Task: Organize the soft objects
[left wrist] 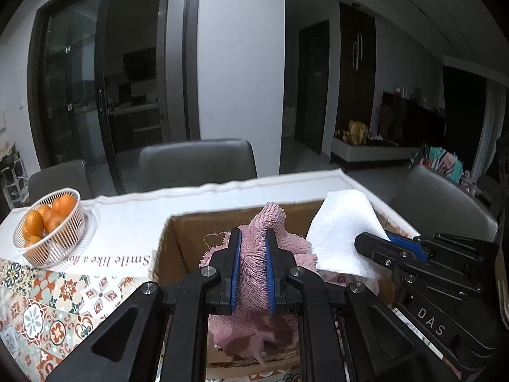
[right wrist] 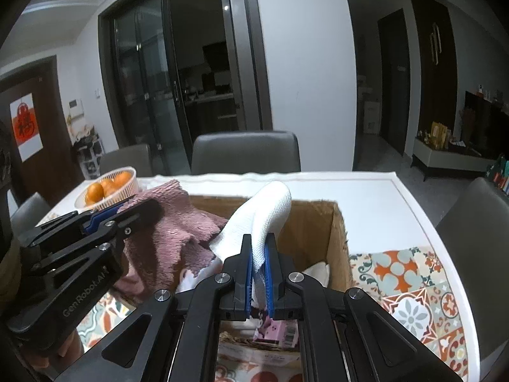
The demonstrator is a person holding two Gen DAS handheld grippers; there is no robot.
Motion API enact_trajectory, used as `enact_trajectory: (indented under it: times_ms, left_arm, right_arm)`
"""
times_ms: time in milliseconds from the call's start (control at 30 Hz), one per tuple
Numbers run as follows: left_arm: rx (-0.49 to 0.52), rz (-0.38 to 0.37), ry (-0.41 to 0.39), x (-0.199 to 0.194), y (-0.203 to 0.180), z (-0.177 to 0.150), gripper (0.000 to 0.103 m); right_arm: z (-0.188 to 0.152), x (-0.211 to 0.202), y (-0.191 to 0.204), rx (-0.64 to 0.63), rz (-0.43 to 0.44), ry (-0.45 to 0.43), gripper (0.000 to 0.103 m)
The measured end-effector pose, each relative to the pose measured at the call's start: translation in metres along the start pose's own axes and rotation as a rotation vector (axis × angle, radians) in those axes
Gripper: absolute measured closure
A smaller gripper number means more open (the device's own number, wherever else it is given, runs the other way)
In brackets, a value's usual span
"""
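Left claw (left wrist: 253,248) is pinching a fold of the pink towel (left wrist: 273,219); right claw (right wrist: 261,254) is clamping the white cloth (right wrist: 270,210). Both are hanging limp over the cardboard box (right wrist: 318,222) near the bench's (right wrist: 366,197) front edge; being light and floppy, each is probably best gripped at a bunched fold.

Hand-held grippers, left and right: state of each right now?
Left hand-held gripper: shut on the pink towel, above the cardboard box.
Right hand-held gripper: shut on the white cloth, over the same box.
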State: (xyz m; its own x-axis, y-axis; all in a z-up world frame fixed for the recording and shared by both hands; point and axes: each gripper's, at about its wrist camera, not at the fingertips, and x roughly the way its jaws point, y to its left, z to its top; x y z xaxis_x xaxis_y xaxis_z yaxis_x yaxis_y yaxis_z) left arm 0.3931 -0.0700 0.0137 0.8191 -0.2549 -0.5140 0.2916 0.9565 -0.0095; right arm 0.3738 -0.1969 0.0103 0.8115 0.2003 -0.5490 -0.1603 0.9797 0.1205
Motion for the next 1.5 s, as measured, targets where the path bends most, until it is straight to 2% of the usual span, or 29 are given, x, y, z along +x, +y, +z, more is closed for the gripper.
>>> enact_trajectory:
  times_ms: [133,200,267,333,400,567,700,767,867,1000,1133,1300,1500]
  left_arm:
    - [0.011,-0.004,0.048,0.01,-0.002,-0.007,0.088]
    - [0.015,0.003,0.061,0.012,-0.003,-0.009,0.084]
    - [0.02,0.008,0.058,0.01,-0.004,-0.01,0.068]
    - [0.022,0.013,0.048,0.007,-0.006,-0.009,0.058]
    - [0.026,0.025,0.037,0.003,-0.007,-0.008,0.055]
    - [0.031,0.106,-0.014,-0.017,-0.008,-0.007,0.044]
    - [0.026,0.14,-0.042,-0.038,-0.009,-0.006,0.041]
    - [0.017,0.147,-0.059,-0.052,-0.009,-0.006,0.035]
    - [0.008,0.163,-0.082,-0.071,-0.01,-0.007,0.034]
    - [-0.007,0.173,-0.108,-0.101,-0.011,-0.011,0.029]
    - [-0.008,0.192,-0.138,-0.133,-0.015,-0.019,0.024]
    - [-0.003,0.231,-0.179,-0.17,-0.021,-0.033,0.018]
    - [0.0,0.263,-0.199,-0.202,-0.03,-0.052,0.011]
  right_arm:
    - [-0.006,0.01,0.0,-0.006,0.0,0.034,0.095]
    - [-0.007,0.013,-0.001,-0.007,-0.006,0.047,0.095]
    - [-0.008,0.014,-0.003,-0.002,-0.011,0.06,0.093]
    - [-0.007,0.015,-0.006,0.004,-0.014,0.07,0.087]
    - [-0.008,0.012,-0.008,0.014,-0.022,0.062,0.065]
    - [-0.006,-0.004,-0.015,0.037,-0.071,0.029,0.063]
    - [-0.006,-0.023,-0.019,0.065,-0.092,0.004,0.059]
    - [-0.006,-0.035,-0.016,0.067,-0.095,-0.013,0.059]
    - [-0.009,-0.057,-0.01,0.056,-0.111,-0.04,0.059]
    - [-0.014,-0.087,0.0,0.05,-0.122,-0.08,0.049]
    - [-0.02,-0.121,0.009,0.041,-0.129,-0.119,0.046]
    - [-0.031,-0.158,0.019,0.035,-0.16,-0.161,0.036]
    - [-0.052,-0.196,0.022,0.046,-0.164,-0.184,0.036]
